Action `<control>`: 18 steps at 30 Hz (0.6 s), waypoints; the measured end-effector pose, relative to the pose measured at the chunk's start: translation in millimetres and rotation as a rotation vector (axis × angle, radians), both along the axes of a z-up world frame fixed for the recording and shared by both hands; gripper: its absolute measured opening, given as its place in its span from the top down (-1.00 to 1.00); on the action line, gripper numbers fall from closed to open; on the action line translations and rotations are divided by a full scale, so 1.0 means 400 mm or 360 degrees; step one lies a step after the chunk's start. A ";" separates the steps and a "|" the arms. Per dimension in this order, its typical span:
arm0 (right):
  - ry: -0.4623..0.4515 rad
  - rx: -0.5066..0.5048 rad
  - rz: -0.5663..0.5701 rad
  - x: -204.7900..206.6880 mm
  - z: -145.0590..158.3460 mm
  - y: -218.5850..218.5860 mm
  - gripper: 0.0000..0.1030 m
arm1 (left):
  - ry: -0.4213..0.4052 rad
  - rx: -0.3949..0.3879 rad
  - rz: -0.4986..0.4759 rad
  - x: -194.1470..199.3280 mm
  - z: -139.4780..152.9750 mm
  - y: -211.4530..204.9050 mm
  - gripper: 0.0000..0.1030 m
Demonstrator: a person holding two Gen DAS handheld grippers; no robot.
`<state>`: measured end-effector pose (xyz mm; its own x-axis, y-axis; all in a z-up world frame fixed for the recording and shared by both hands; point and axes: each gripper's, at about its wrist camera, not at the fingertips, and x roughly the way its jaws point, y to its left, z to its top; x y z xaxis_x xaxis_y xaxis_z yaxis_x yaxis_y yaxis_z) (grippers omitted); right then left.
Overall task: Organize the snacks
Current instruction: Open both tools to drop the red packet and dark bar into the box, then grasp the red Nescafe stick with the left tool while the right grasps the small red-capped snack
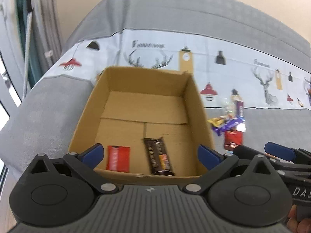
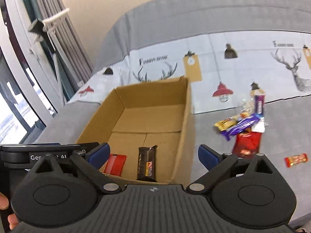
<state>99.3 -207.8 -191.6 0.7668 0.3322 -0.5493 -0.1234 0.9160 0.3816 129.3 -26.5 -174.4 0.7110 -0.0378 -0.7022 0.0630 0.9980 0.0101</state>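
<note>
An open cardboard box stands on a grey sofa seat. On its floor near the front lie a red snack packet and a dark brown bar. My left gripper hangs above the box's near edge, open, with nothing between its blue pads. My right gripper is open too and empty, over the box's near right corner; it also shows at the right edge of the left wrist view. A loose pile of snacks lies right of the box.
A small red and yellow bar lies alone on the seat at the right. A printed cloth with deer and lamps covers the sofa back. Curtains and a window stand at the left. A person's fingers hold the left gripper's handle.
</note>
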 end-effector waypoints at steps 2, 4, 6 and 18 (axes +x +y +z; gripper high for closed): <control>-0.0023 0.0024 -0.0028 -0.022 0.007 -0.040 -0.94 | -0.0009 0.0005 -0.0011 -0.020 0.012 -0.047 -0.99; -0.0047 0.0036 -0.0083 -0.050 0.009 -0.091 -0.96 | -0.0019 0.0013 -0.0057 -0.032 0.014 -0.097 -0.99; -0.0054 0.0043 -0.0161 -0.069 0.005 -0.143 -0.96 | -0.0030 0.0024 -0.0118 -0.040 0.008 -0.147 -0.99; -0.0038 -0.0052 -0.0440 -0.135 -0.146 -0.439 -0.96 | 0.0139 0.0114 -0.0484 0.000 -0.172 -0.449 -0.99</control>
<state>45.1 -383.6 -250.1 0.8389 0.0912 -0.5367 0.1240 0.9280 0.3515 129.2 -206.2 -243.2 0.6115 -0.1875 -0.7687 0.3618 0.9303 0.0609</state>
